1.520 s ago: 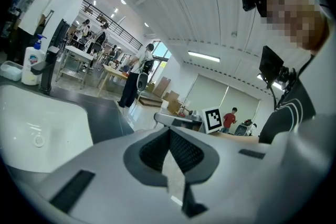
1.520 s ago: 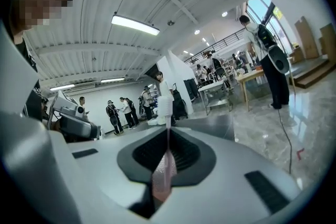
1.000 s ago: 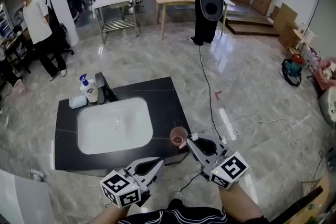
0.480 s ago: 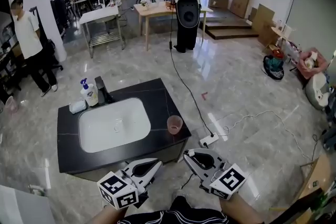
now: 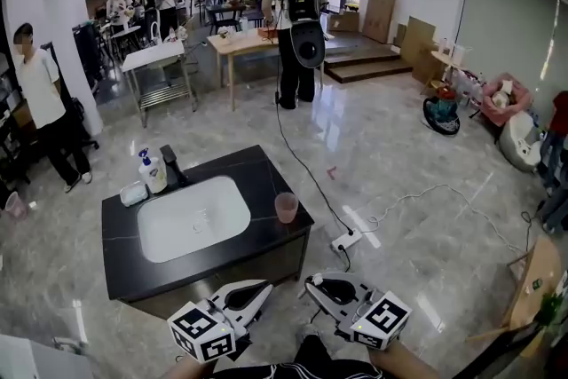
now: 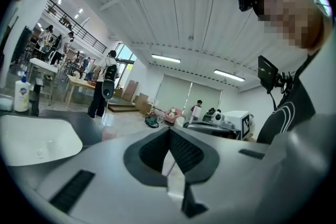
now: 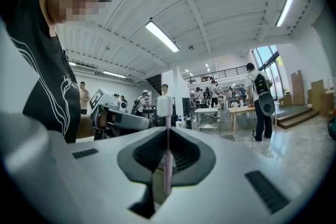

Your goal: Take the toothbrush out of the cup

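The pink cup [image 5: 286,207] stands by itself on the right edge of the black countertop [image 5: 266,169]; it also shows faintly in the left gripper view [image 6: 108,134]. My right gripper [image 5: 312,281] [image 7: 168,131] is low in the head view, well short of the counter. It is shut on a toothbrush [image 7: 167,165] with a pale pink handle, and the white bristle head [image 7: 164,105] sticks up past the jaws. My left gripper [image 5: 266,287] [image 6: 169,131] hangs beside it, jaws shut with nothing held.
A white sink basin [image 5: 191,217] fills the counter, with a faucet [image 5: 171,164], a soap bottle [image 5: 153,171] and a soap dish [image 5: 133,193] at its far left. A power strip [image 5: 346,240] and cable lie on the floor. People stand by tables farther back.
Both grippers have drawn back from the counter toward me. The right one carried the toothbrush away from the cup, which now stands alone and farther off.
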